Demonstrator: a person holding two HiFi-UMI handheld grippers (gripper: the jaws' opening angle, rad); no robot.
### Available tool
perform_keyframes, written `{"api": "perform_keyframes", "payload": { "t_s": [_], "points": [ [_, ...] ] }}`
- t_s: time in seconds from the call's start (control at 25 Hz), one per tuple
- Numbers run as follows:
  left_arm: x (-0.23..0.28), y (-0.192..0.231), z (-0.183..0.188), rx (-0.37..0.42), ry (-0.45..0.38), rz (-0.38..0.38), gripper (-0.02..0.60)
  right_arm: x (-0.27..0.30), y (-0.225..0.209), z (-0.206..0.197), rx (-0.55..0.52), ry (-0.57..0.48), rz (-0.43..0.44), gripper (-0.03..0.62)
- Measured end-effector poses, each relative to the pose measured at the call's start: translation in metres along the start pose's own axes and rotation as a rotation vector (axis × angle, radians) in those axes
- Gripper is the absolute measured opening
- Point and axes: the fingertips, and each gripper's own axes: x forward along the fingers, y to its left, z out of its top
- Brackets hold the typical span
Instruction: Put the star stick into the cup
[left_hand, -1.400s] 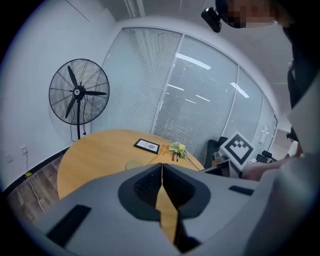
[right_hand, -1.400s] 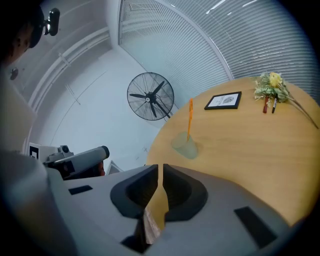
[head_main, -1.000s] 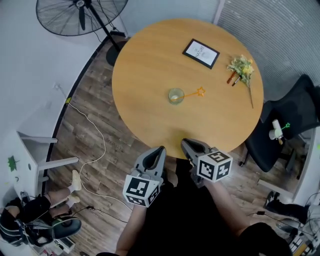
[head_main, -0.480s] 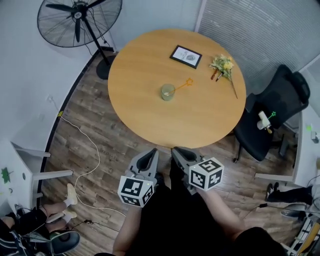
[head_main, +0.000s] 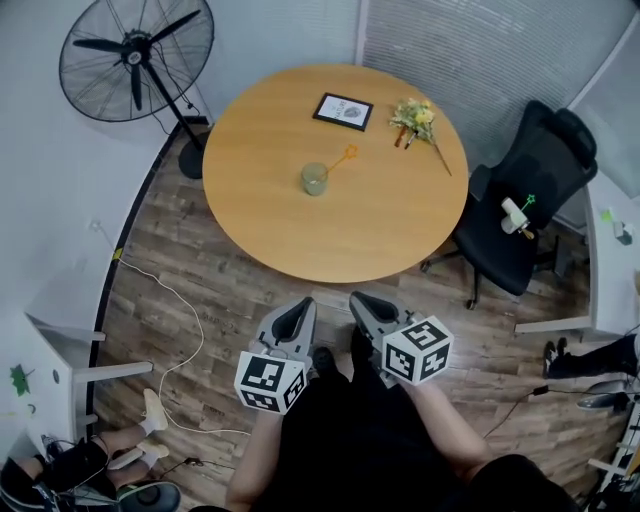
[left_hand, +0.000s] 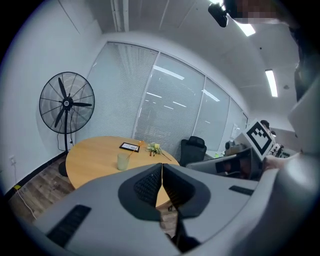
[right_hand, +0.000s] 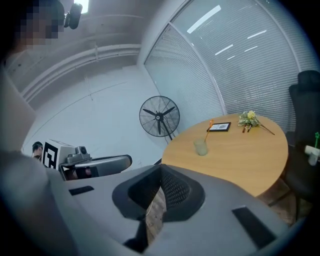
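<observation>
Starting at the left, a black wire-caged fan (head_main: 135, 75) stands on the plank floor (head_main: 190, 260) beside a round table (head_main: 380, 230) with a smooth, pale wood top. The left gripper (head_main: 300, 308) hangs low in front of the person, short of the table's near edge, its two grey ribbed jaws pressed together on nothing. Almost straight ahead of it, well apart and out toward the table's middle, sits the cup (head_main: 314, 179), a small, cloudy, greenish tumbler. The star stick (head_main: 343, 160) is a thin orange rod with a little star at its far end. Its long axis runs from the cup's rim away and to the right, toward a dark flat frame (head_main: 342, 111). I cannot tell whether its near end sits inside the cup or lies on the wood just beside it. Further right lies a loose bunch of yellow flowers (head_main: 417, 118) with long stems. The right gripper (head_main: 362, 303) hangs just beside the left one, its jaws likewise closed tip to tip and empty. A black padded chair (head_main: 530, 190) stands off the table's right side. By my reckoning the left gripper lines up better with the cup, while the star end leans to the right gripper's side.
</observation>
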Motion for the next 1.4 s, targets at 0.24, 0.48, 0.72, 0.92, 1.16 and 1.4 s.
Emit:
{"api": "perform_keyframes", "payload": {
  "t_s": [0.24, 0.48, 0.72, 0.92, 1.16, 1.4],
  "points": [
    [-0.003, -0.001, 0.013, 0.011, -0.018, 0.025, 0.0, -0.02, -0.004, 0.018, -0.052, -0.036, -0.005, 0.009],
    [-0.006, -0.001, 0.036, -0.002, -0.06, 0.064, 0.0, -0.041, -0.009, 0.049, -0.102, -0.083, 0.002, 0.009],
    [-0.017, -0.003, 0.042, 0.001, -0.084, 0.062, 0.0, -0.06, 0.0, 0.059, -0.149, -0.132, 0.017, 0.009],
    [-0.023, -0.002, 0.032, -0.005, -0.079, 0.063, 0.0, -0.067, 0.005, 0.052, -0.188, -0.147, 0.02, 0.009],
    [-0.032, 0.001, 0.03, -0.002, -0.076, 0.05, 0.0, -0.069, 0.011, 0.053, -0.171, -0.187, -0.01, 0.009],
    [-0.04, 0.005, 0.026, -0.002, -0.074, 0.048, 0.0, -0.07, 0.023, 0.047, -0.191, -0.202, -0.007, 0.009]
  ]
}}
